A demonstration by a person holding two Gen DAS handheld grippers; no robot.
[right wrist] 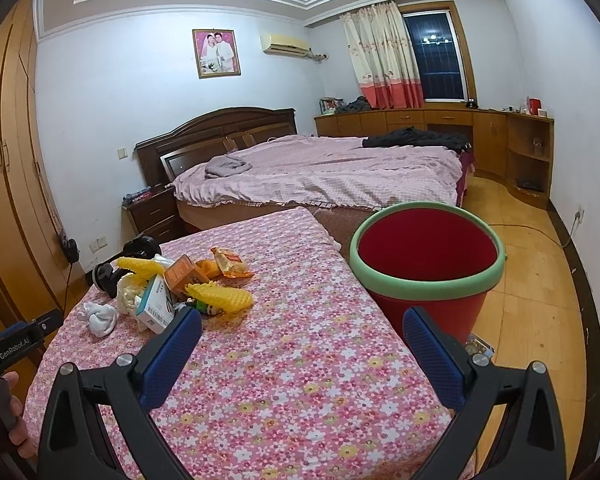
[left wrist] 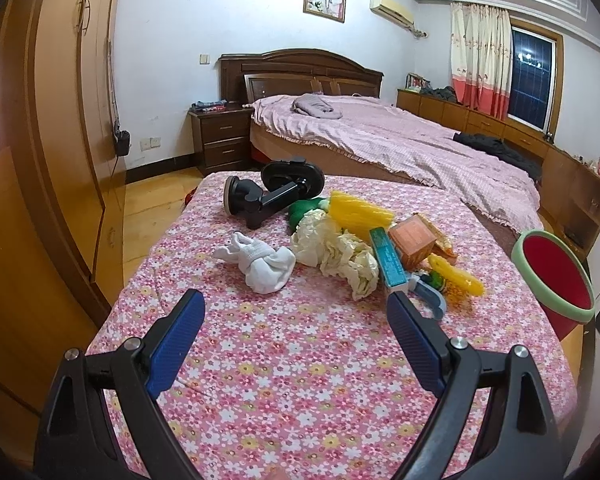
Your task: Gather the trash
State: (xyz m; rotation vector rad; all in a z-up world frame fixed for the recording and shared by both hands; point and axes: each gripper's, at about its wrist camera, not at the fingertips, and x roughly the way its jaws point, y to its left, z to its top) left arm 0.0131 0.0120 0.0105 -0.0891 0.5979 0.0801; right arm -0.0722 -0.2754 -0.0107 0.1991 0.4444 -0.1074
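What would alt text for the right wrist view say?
An open right gripper hovers over a floral-covered table, with an empty red bin just off its right edge. A pile of trash lies at the table's far left; a bed stands behind.

Cloth [left wrist: 300, 360]: pink, with white, red and yellow flowers. Bin [right wrist: 424, 276]: red, green rim. Sock [left wrist: 262, 262]: white. Foam nets [left wrist: 358, 210]: yellow. Box [left wrist: 412, 242]: orange. Mount [left wrist: 276, 192]: black. Finger pads [left wrist: 176, 336]: blue, on black frames. Bedspread [left wrist: 400, 140]: pale pink check.
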